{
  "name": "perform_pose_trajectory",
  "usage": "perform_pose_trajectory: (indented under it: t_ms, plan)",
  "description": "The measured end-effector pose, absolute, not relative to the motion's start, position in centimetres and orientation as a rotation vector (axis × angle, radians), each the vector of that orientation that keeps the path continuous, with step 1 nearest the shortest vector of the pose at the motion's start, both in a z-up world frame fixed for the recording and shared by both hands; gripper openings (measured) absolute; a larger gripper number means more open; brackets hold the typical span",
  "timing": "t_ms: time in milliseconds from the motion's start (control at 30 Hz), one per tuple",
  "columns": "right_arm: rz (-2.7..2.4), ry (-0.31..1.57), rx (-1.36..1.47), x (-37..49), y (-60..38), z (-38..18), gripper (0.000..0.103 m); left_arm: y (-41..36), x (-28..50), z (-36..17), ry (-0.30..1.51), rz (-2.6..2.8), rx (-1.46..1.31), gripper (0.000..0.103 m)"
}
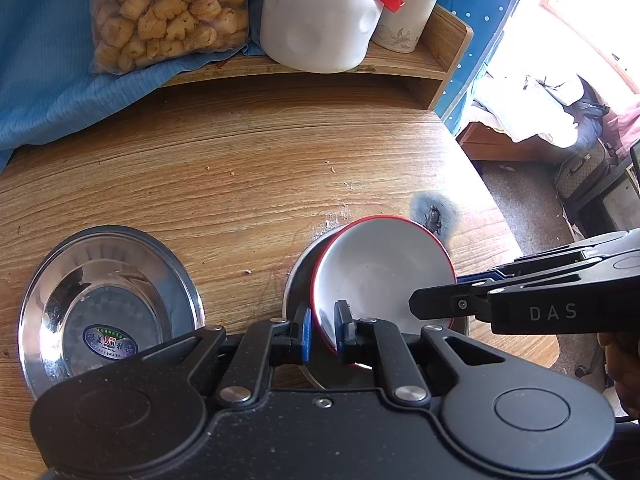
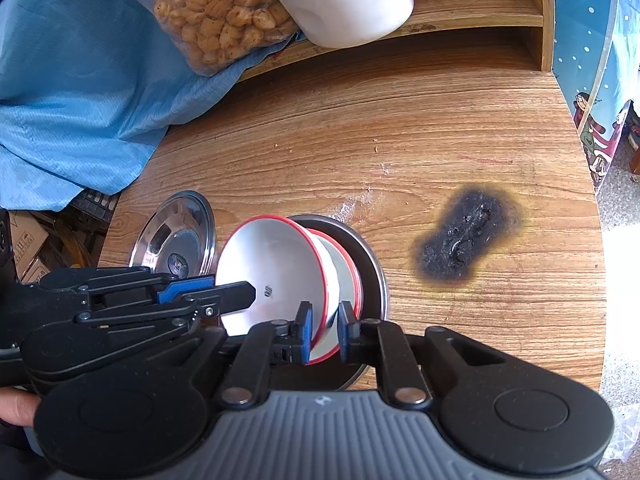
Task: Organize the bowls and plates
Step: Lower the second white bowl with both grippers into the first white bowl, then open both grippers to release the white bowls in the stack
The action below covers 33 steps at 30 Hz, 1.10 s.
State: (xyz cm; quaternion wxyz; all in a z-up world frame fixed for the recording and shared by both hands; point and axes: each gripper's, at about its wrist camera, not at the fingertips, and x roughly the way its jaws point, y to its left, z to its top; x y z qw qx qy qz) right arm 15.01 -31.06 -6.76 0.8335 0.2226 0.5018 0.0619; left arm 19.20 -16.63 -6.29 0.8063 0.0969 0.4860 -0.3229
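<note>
Left tongs (image 1: 323, 330) nip the near rim of one red-rimmed bowl (image 1: 380, 272); right tongs (image 2: 325, 334) nip the second bowl (image 2: 340, 280). Both bowls stand tilted on edge, back to back over a steel pan (image 2: 370, 256). Steel plate (image 1: 108, 304) lies beyond, on the left tongs' side.

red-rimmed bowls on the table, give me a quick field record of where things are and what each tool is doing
surface: wooden table, burn mark
held item: two white red-rimmed bowls, tilted on edge, one nested behind the other
under bowls: steel plate
left tool: shut on a bowl rim
right tool: shut on a bowl rim, opposite side
spare plate: steel plate with sticker, flat, apart to the left
back shelf: snack bag, white jug, lidded cup
</note>
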Motion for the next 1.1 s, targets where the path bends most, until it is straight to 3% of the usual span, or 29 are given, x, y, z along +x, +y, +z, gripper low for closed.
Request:
perform_pose_trajectory:
  t_ms: [867,967,1100]
  plan:
    - [0.134,1.069,0.437,15.05,-31.08,-6.24,0.017,-16.65,19.35,-6.34,1.045,-0.693,0.193,0.016]
    - [0.124,1.071,0.434,15.03,-31.34,-6.23,0.026,-16.72,19.37,-6.32,1.046,-0.696,0.191,0.016]
    - [0.12,1.078,0.446,14.96,-31.63,-6.43,0.027,-16.85,19.34,-6.25,1.042,-0.701,0.195,0.016]
